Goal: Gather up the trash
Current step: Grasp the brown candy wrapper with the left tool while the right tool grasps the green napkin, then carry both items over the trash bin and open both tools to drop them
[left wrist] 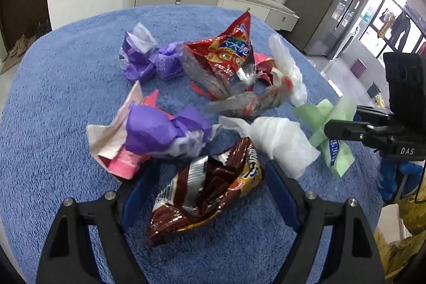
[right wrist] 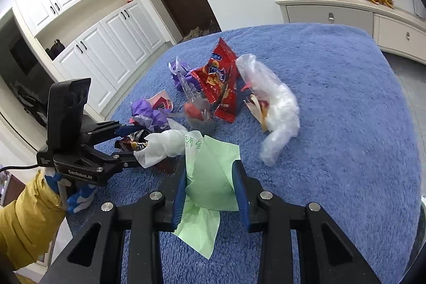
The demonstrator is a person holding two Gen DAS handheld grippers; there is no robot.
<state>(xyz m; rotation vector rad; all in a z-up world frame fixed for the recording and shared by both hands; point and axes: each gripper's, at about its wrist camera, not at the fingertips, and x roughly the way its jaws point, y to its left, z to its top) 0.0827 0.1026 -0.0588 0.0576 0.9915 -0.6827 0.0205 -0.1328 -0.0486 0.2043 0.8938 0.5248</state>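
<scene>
The brown snack wrapper (left wrist: 205, 190) is straddled by the wide-open left gripper (left wrist: 207, 172) at the blue cloth's (left wrist: 53, 97) near edge — long axis running near-left to far-right. The green paper (right wrist: 213, 177) sits between the right gripper's (right wrist: 211, 193) narrowed fingers — grip uncertain.

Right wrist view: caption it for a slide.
Right tongs pinch a green wrapper on the blue cloth; left tongs straddle a brown bag.

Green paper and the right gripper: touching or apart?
Touching. The right wrist view shows the green paper pinched between both blue fingers of the right gripper.
</scene>
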